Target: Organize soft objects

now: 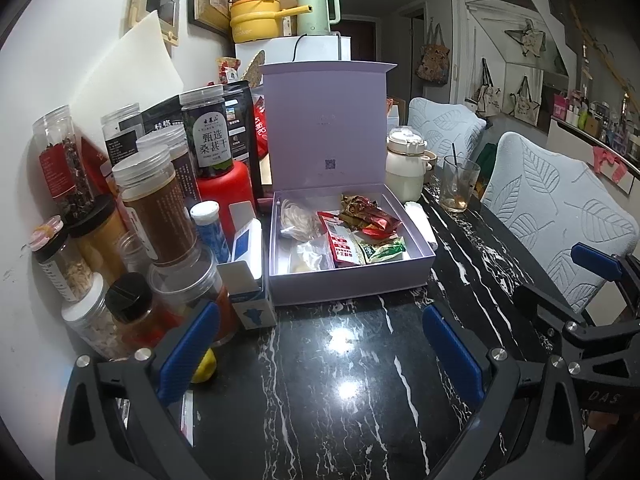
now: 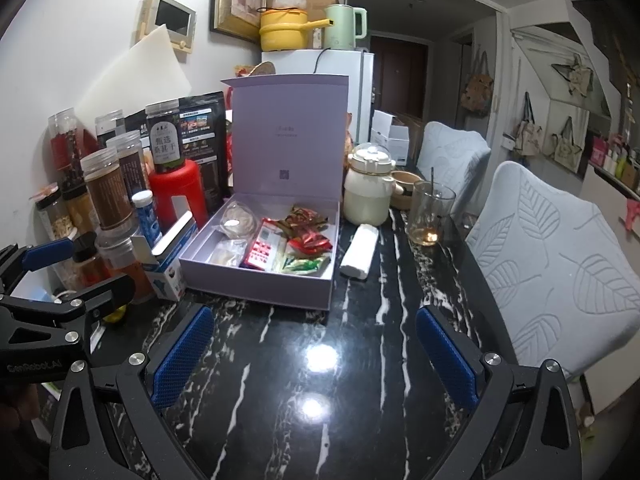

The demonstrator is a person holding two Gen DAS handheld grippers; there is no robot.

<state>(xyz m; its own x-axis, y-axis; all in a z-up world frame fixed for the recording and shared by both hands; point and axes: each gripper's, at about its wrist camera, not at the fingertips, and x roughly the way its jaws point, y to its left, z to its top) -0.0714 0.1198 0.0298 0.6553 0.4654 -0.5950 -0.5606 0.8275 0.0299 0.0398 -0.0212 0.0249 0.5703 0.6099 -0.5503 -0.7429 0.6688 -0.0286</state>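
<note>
Packets (image 1: 362, 236) of red, green and clear wrap lie heaped in the open lilac box (image 1: 352, 280), their print too small to read. Both the left gripper (image 1: 320, 348) and right gripper (image 2: 316, 356) hover spread and empty over the black marble table (image 2: 360, 360), with a white roll (image 2: 360, 252) just right of the box.

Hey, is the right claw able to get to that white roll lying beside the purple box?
Probably yes. The right claw is open over bare tabletop, and the white roll lies in the open right of the purple box, nothing between.
</note>
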